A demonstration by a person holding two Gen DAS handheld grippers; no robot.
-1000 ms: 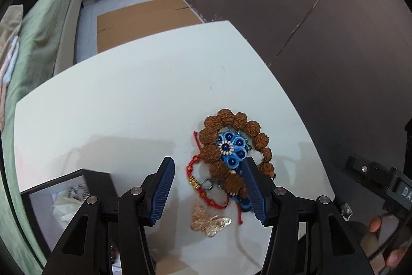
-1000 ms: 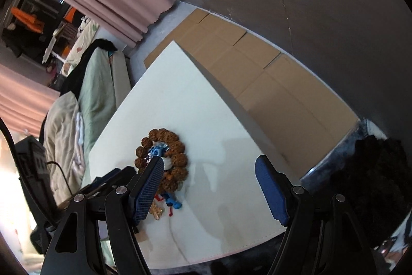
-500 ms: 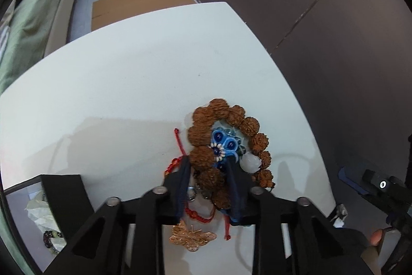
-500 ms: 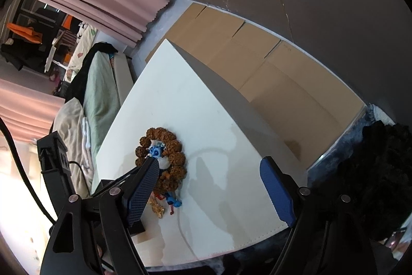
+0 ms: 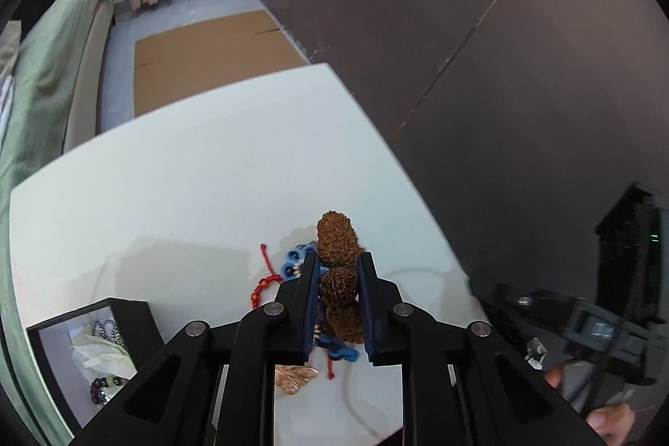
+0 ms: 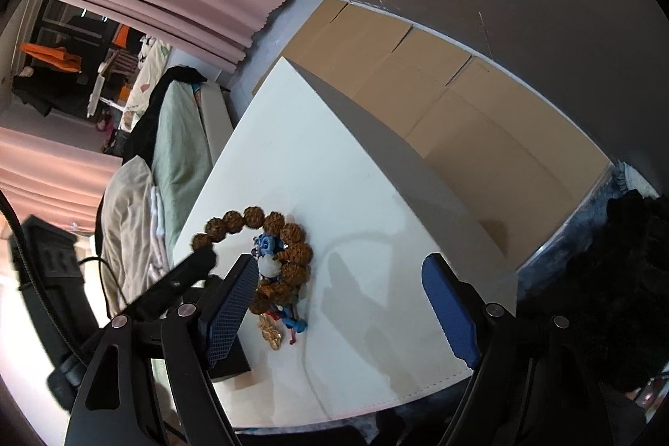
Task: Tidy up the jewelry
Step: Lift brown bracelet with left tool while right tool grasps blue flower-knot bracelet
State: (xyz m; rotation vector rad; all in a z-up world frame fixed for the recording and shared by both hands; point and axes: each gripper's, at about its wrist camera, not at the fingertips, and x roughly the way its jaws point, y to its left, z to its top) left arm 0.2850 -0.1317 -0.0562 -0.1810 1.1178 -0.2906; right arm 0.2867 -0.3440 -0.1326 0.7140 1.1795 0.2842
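Where the left view ran out at its lower left, made out only part of a black box (image 5: pixel 129 310), cut by the rim and by the gripper's own frame. Caught dark beads (image 5: pixel 102 389) and crumpled tissue (image 5: pixel 104 356) inside, too small to tell further. Further right, found the left gripper (image 5: pixel 338 266) clamped on the bracelet (image 5: pixel 334 237): one brown bead pinched between the blue pads, one poking past the tips, another behind. Lost the rest of the loop behind the fingers. Spotted a red cord (image 5: pixel 267 281) just left of the tips on the table (image 5: pixel 209 174), a blue piece (image 5: pixel 294 258) half hidden by the left finger, and a gold charm (image 5: pixel 294 377) showing only through the gap below. At far right, glimpsed the right hand (image 5: pixel 606 421), blurred and cut off.

From the right view, saw a bed (image 6: pixel 180 136) at left, then the left gripper's tip as a dark blur at one end of the bracelet, loop arcing down toward the pile. Could not tell whether its far beads touched the table. Found the right gripper (image 6: pixel 338 266) spread wide, nothing between the pads, the left pad covering part of the pile. Noted cardboard (image 6: pixel 418 78) on the floor beyond the table's right edge.
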